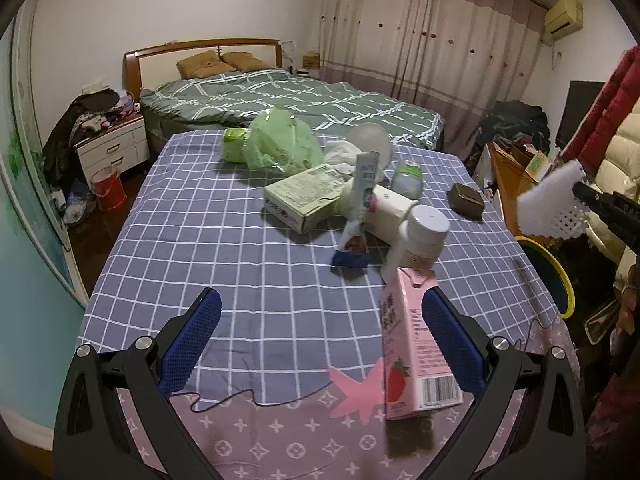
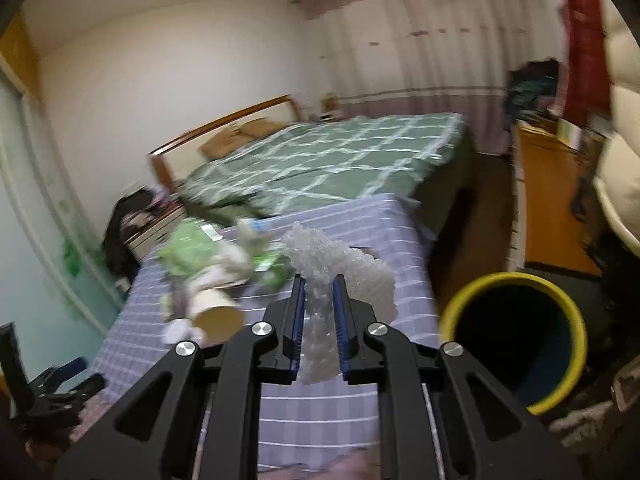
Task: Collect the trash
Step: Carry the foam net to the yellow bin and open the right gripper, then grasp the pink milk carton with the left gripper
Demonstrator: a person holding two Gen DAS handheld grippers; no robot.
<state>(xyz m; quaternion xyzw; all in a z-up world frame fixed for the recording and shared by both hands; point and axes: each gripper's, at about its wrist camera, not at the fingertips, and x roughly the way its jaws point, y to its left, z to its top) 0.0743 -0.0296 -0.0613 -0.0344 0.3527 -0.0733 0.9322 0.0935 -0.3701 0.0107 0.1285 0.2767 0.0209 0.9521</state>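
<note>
My right gripper [image 2: 317,286] is shut on a white foam net sleeve [image 2: 352,276], held above the table's right side; the same foam net sleeve [image 1: 548,200] shows at the right of the left wrist view. A yellow-rimmed bin [image 2: 516,332] stands on the floor just right of it. My left gripper [image 1: 322,312] is open, low over the checked tablecloth [image 1: 224,240]. A pink strawberry milk carton [image 1: 416,344] stands upright against its right finger's inner side. Beyond lie a white bottle [image 1: 420,236], a toothpaste tube [image 1: 360,208], a green box [image 1: 308,200] and a green plastic bag [image 1: 280,144].
A bed [image 1: 288,100] stands behind the table. A small dark box [image 1: 466,200] lies near the table's right edge. The wooden desk [image 2: 548,196] and hanging coats [image 1: 612,120] crowd the right side. A thin cable [image 1: 240,396] runs across the front of the cloth.
</note>
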